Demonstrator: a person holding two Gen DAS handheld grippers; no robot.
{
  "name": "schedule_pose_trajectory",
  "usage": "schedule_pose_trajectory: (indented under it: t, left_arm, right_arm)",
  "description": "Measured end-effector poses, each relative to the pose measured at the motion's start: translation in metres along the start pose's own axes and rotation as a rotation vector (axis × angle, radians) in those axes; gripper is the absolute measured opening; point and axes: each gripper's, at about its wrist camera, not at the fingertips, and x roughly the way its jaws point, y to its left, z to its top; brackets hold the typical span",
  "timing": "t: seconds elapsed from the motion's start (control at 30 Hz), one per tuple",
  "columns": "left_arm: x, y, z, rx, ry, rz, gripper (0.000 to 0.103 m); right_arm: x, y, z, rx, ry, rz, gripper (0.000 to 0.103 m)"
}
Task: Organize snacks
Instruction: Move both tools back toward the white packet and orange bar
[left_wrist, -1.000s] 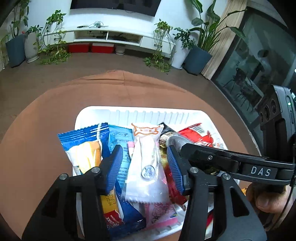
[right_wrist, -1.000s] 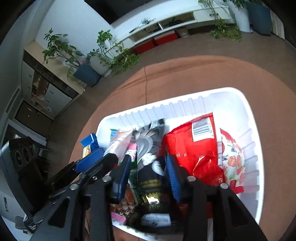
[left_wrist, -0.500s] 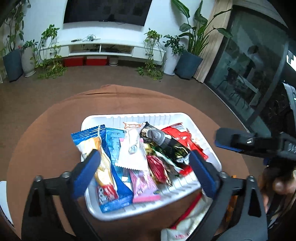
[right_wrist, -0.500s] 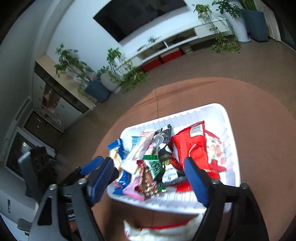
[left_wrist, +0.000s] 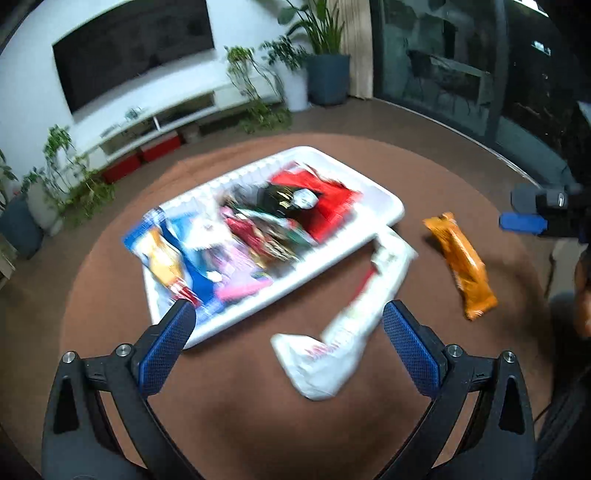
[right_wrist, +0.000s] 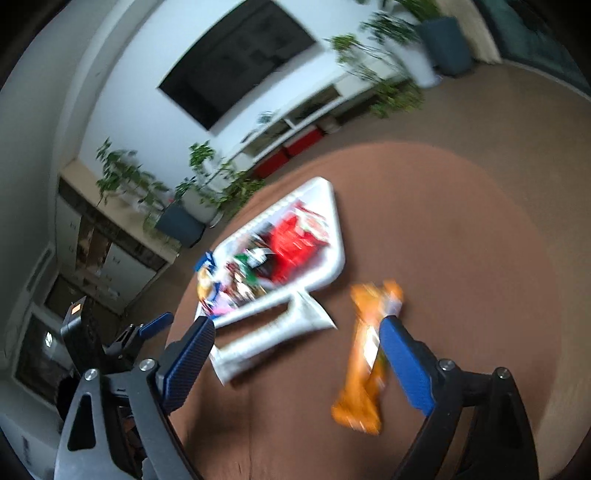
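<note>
Left gripper (left_wrist: 284, 347): jaws wide, just been opening, nothing between the pads; hovers over the table (left_wrist: 240, 417).

Right gripper (right_wrist: 295, 363): jaws wide, just been opening, empty; one blue finger (right_wrist: 402, 363) overlaps the orange packet in view, contact not readable.

White packet (left_wrist: 343, 332): loose on the table, its far end touching the tray's near rim. Likely the left's next pick. Advice: close across the narrow width near the middle, low to the cloth, since film crumples and slips.

Orange packet (right_wrist: 364, 363): flat on the table, right of the white one, apart from it. Likely the right's; same grip.

Tray (left_wrist: 384, 218): white, crowded with wrappers. Lay newcomers alongside the rows, not on top.

Both views blurred; labels unreadable.
</note>
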Motion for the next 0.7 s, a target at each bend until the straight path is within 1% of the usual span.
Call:
schedule_pose_trajectory:
  t: [0.07,0.13,0.27,0.33,0.37,0.4,0.43,0.5,0.57,0.7]
  left_arm:
    - [-0.003,-0.008,-0.001,0.016,-0.025,-0.044,0.103]
    - [-0.002,-0.017,0.004,0.065,-0.014,-0.044,0.103]
    - [0.023,-0.042,0.010,0.234,0.103,-0.050,0.102]
    - [0.037,-0.047,0.013,0.278,0.159,-0.072,0.101]
    - [0.043,-0.048,0.015,0.284,0.172,-0.079,0.095]
    - [0.050,-0.048,0.017,0.291,0.190,-0.085,0.088]
    - [0.055,-0.048,0.019,0.294,0.206,-0.092,0.083]
    - [0.065,-0.048,0.023,0.292,0.230,-0.114,0.070]
    - [0.073,-0.050,0.025,0.303,0.253,-0.122,0.061]
    - [0.087,-0.058,0.026,0.334,0.296,-0.130,0.061]
  right_arm:
    - [-0.004,-0.009,-0.010,0.022,0.001,-0.011,0.093]
    - [-0.005,-0.014,-0.017,0.031,0.008,-0.020,0.093]
    - [-0.005,-0.017,-0.021,0.029,0.016,-0.029,0.092]
    - [-0.006,-0.015,-0.020,0.010,0.016,-0.030,0.091]
    - [-0.006,-0.015,-0.021,0.003,0.019,-0.031,0.091]
    - [-0.005,-0.015,-0.022,-0.002,0.023,-0.031,0.091]
    - [-0.004,-0.015,-0.022,-0.005,0.029,-0.028,0.090]
    - [0.000,-0.016,-0.023,-0.006,0.046,-0.025,0.089]
    - [0.002,-0.016,-0.024,-0.009,0.058,-0.026,0.087]
    - [0.005,-0.015,-0.024,-0.018,0.070,-0.029,0.087]
